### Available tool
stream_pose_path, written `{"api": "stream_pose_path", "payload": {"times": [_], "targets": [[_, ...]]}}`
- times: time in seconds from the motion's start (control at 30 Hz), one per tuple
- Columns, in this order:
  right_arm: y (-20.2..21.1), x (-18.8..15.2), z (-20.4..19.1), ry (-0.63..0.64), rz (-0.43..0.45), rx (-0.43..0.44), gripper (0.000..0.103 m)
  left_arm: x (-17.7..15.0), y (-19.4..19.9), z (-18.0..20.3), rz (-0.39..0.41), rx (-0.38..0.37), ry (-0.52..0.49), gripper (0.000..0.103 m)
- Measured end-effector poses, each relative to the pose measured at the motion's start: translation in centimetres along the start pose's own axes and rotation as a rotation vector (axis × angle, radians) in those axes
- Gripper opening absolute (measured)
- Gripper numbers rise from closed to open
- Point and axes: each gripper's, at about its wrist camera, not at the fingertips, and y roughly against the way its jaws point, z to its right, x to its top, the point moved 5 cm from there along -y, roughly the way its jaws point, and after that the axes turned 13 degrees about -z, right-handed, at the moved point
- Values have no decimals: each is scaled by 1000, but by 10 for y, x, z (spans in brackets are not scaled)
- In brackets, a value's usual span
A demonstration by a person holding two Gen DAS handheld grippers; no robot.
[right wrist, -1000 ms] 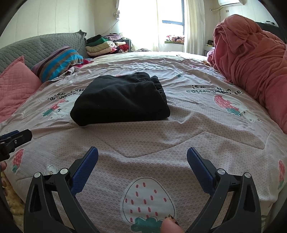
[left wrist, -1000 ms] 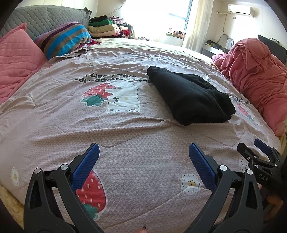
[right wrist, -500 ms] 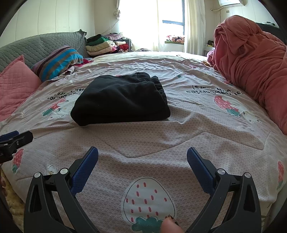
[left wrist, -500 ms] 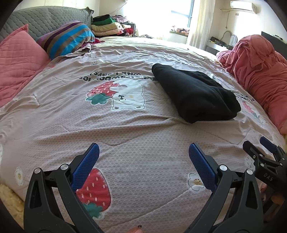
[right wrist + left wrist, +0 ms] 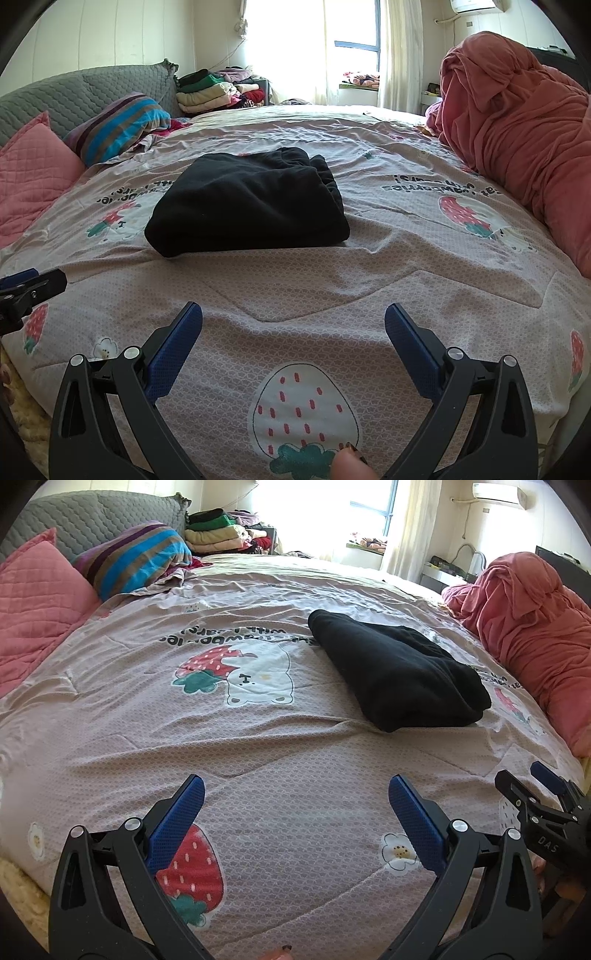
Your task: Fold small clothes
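The folded black garment (image 5: 247,201) lay on the bed (image 5: 369,280), well ahead of the left gripper (image 5: 295,801) and right gripper (image 5: 293,325), both of which hovered wide open and held nothing.

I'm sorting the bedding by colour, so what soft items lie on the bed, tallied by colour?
Black: 1, the folded black garment
Pink: 2, the quilted pink pillow and the heaped pink blanket
Striped: 1, the blue-and-purple striped pillow
Total: 4
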Motion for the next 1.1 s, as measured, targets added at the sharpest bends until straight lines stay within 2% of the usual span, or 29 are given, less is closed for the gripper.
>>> {"api": "stream_pose_path", "payload": {"times": [0.6, 0.77, 0.87, 0.93, 1.0, 1.1], "targets": [[-3, -1, 3, -6, -23, -7, 98, -2, -1, -1, -3, -20, 4, 94], [-2, 1, 16, -52, -39, -50, 98, -6, -3, -4, -24, -25, 25, 94], [0, 0, 36, -107, -60, -119, 98, -6, -6, -14, -47, 25, 60, 94], [6, -2, 61, -184, -65, -178, 98, -3, -4, -27, -52, 11, 99, 94], [17, -5, 94, -271, -55, -250, 98, 2, 0, -46, -54, -5, 138, 94], [36, -17, 164, -465, -64, -357, 98, 15, 3, -97, -65, 36, 218, 94]]}}
